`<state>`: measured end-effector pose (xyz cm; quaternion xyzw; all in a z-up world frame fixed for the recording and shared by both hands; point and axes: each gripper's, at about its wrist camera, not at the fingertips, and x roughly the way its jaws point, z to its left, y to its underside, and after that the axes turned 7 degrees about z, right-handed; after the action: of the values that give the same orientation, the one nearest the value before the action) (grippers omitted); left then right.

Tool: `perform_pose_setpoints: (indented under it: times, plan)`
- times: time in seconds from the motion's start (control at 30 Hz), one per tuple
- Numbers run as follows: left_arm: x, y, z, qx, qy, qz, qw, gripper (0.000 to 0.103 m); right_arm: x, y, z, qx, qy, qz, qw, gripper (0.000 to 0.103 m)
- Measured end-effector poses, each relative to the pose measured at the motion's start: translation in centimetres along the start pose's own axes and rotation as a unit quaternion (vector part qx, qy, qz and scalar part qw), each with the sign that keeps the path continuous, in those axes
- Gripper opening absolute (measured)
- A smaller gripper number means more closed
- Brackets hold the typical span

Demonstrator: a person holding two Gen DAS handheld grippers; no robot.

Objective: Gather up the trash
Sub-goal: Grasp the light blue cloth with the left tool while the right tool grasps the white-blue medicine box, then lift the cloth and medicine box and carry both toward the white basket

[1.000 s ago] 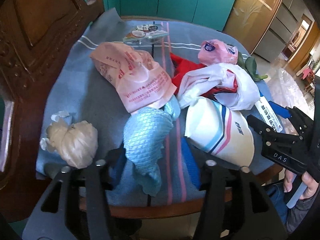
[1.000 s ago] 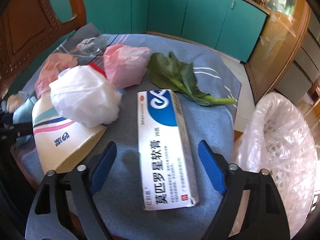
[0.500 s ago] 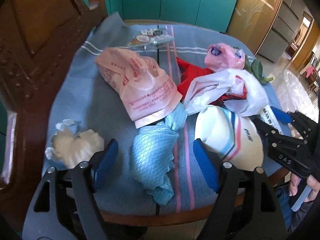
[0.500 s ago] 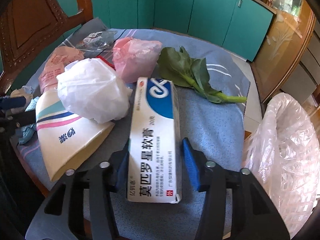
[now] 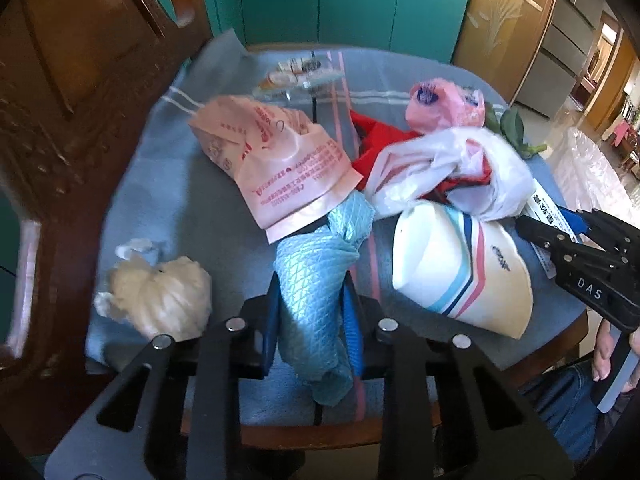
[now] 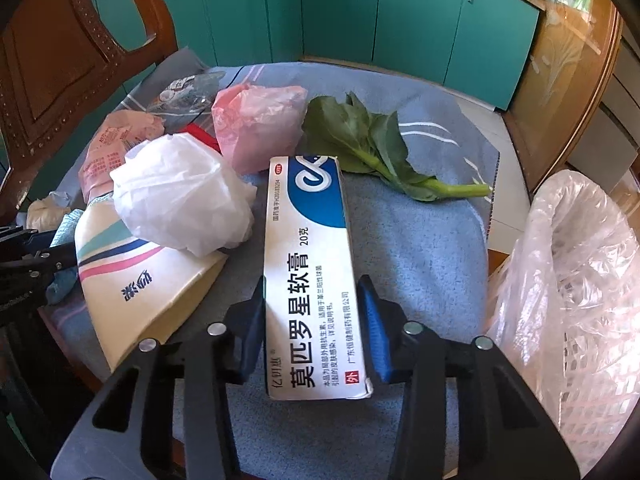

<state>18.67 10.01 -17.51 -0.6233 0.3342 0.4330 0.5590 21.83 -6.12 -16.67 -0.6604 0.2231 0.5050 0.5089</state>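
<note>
The left gripper (image 5: 310, 312) is pinched on the blue cloth (image 5: 316, 280), both blue pads pressed into its crumpled middle, with a loose tail hanging below the grip. Taking the paper cup (image 5: 460, 268) as the landmark: the cloth lies just left of it on the cushion (image 5: 180, 200), and its far end appears tucked under the pink printed bag (image 5: 276, 160) that sits up and to the left of the cup. A lift could drag that bag along, or the soft fabric could slip through the pads. Far left of the cup, a cream wad (image 5: 160, 300) rests untouched near the cushion edge.

Directly behind the cup, the white plastic bag (image 6: 180, 196) leans on its upper side; any nudge to the cup would likely roll the bag off.

Right of the cup, the right gripper (image 6: 312, 332) clamps the ointment box (image 6: 308, 272) across its near end, pads flat on its long sides. The grip is far from the box's middle, so the long free end may sag or twist on lifting. Further right of the cup, past the cushion, stands the lined basket (image 6: 580, 280); a careless swing could push its thin liner inward or tip the box short of the opening. The green leaf (image 6: 372, 148) and pink bag (image 6: 256, 124) behind the box are yet to be collected.
</note>
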Motion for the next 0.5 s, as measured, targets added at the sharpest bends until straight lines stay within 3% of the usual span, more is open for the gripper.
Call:
perform_pose_setpoints:
  times: [0.2, 0.5]
  plan:
    - [-3.2, -0.2, -0.4, 0.000, -0.009, -0.045, 0.9989, 0.029, -1.4, -0.1, -1.0, 0.020, -0.001, -0.025, 0.999, 0.044]
    - [-7.0, -0.3, -0.1, -0.011, 0.009, -0.096, 0.9953, 0.029, -3.5, -0.3, -1.4, 0.027, -0.003, -0.063, 0.998, 0.044]
